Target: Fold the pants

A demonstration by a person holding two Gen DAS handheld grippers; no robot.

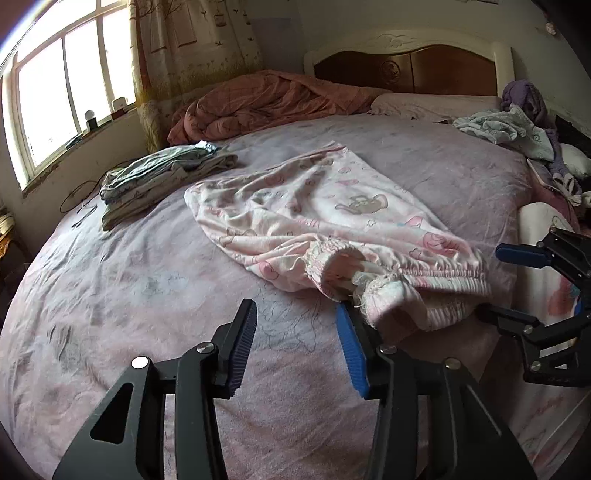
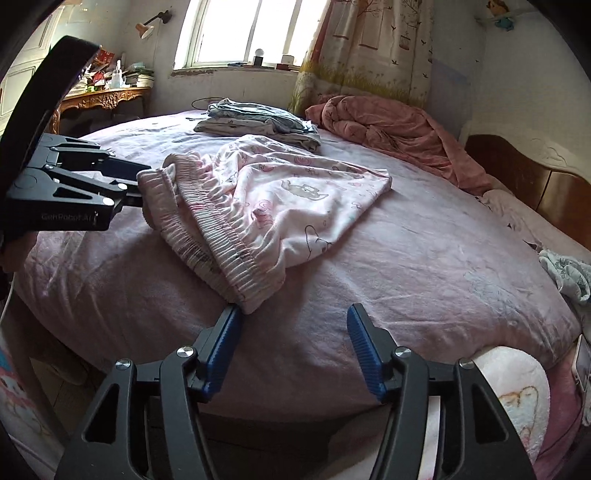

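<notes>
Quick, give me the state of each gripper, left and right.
Left gripper: open, nothing between its fingers; the pink pants lie just beside it.
Right gripper: open, holding nothing; the waistband lies just ahead.

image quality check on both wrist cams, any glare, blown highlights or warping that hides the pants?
Left wrist: window blown out with flare at the left edge, heavy fisheye bulge in the bed, pink pants sharp and evenly lit. Right wrist: window overexposed too, dark vignette in the corners, waistband crisp, near bed edge in shadow.
</notes>
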